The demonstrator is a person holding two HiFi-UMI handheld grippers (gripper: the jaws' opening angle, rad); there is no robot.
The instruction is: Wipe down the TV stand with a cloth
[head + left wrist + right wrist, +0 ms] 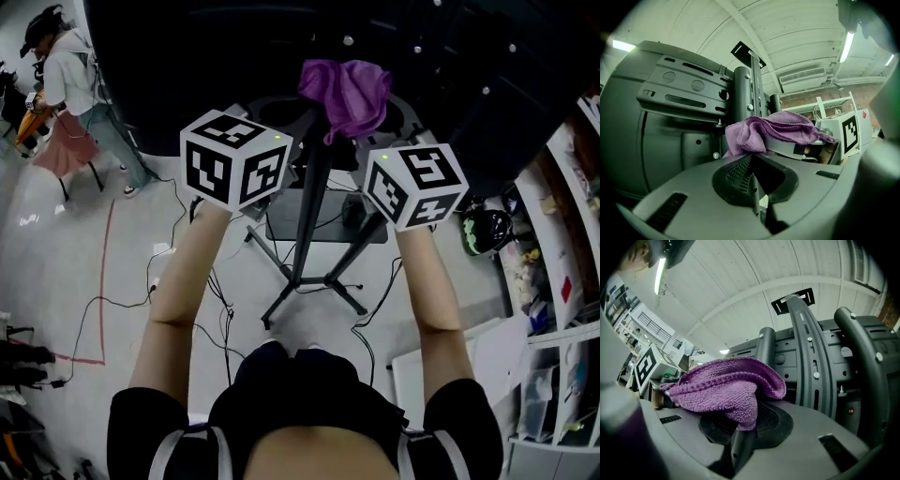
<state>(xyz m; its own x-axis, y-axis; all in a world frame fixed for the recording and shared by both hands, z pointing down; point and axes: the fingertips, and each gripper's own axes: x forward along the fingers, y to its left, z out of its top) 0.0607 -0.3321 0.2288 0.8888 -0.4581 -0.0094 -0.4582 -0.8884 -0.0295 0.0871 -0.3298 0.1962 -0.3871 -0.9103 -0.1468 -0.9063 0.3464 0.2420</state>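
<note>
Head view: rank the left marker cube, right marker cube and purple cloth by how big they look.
1. Left marker cube: clearly the largest.
2-3. Right marker cube and purple cloth: these look about alike, so I won't rank them.
Both cubes sit nearer the camera than the cloth, so true sizes are unsure.

Left gripper [234, 157] and right gripper [414, 185] raised side by side, marker cubes facing up. Purple cloth [347, 92] bunched just above, between them, against dark TV stand [314, 220]. Cables on floor [112, 272]; person [67, 89] far left
</note>
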